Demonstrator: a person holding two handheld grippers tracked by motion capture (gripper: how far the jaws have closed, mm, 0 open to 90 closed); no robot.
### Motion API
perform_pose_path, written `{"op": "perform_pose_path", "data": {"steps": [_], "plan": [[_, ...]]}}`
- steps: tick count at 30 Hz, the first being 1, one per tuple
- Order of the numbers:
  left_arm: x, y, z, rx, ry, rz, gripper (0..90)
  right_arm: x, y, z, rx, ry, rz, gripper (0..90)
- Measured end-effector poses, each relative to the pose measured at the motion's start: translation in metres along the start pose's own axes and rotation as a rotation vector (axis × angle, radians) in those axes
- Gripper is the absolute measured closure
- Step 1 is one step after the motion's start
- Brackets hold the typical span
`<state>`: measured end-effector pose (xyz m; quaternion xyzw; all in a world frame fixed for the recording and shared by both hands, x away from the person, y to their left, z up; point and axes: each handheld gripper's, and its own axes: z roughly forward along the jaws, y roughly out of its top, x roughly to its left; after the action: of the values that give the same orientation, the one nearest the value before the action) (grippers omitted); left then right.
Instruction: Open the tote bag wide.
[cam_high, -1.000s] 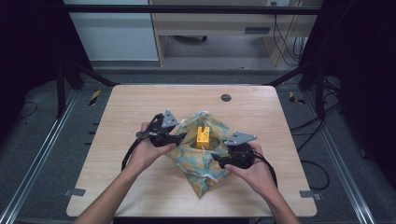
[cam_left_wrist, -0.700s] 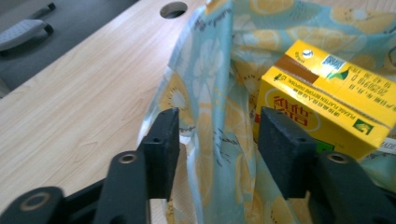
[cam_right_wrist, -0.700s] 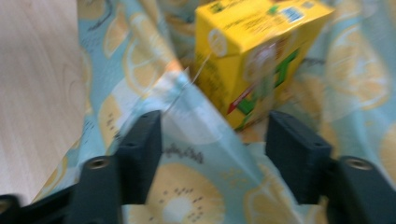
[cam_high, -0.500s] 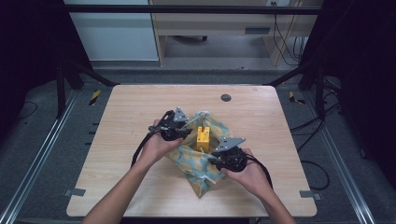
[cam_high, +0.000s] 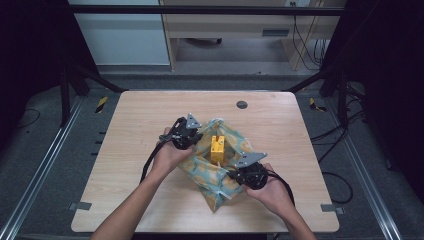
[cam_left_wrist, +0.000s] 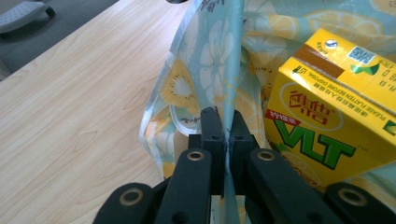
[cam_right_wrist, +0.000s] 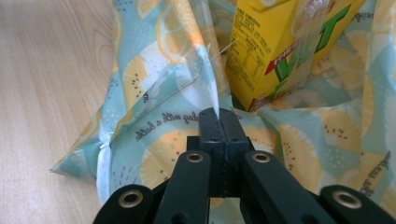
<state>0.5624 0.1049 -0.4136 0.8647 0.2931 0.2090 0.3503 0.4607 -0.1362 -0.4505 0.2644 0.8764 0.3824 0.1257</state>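
Note:
A light-blue cloth printed with lemon slices (cam_high: 216, 170) lies on the wooden table (cam_high: 125, 150), and a yellow drink carton (cam_high: 217, 148) stands upright in its middle. My left gripper (cam_high: 196, 136) is at the cloth's left edge, shut on a raised fold of the cloth (cam_left_wrist: 219, 79); the carton (cam_left_wrist: 327, 116) is just right of the jaws. My right gripper (cam_high: 235, 175) is at the cloth's right front, shut on another fold (cam_right_wrist: 205, 79), with the carton (cam_right_wrist: 280, 42) standing just beyond it. Both folds are pulled up toward the carton.
A small dark round disc (cam_high: 242, 104) sits in the tabletop near the far edge. Black cables trail from both grippers toward the table's front. Bare wood surrounds the cloth on all sides.
Both grippers have moved inward toward the carton, carrying the cloth edges with them and bunching the cloth closer around it.

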Motion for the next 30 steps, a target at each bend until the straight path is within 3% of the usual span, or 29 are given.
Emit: {"op": "perform_pose_path", "data": {"steps": [16, 30], "plan": [[0.010, 0.006, -0.011, -0.020, 0.029, -0.017, 89.6, 0.015, -0.007, -0.009, -0.011, 0.006, -0.021, 90.0], [0.020, -0.001, 0.019, 0.034, 0.021, -0.049, 89.6, 0.024, -0.019, -0.007, 0.004, 0.032, -0.034, 90.0]]}}
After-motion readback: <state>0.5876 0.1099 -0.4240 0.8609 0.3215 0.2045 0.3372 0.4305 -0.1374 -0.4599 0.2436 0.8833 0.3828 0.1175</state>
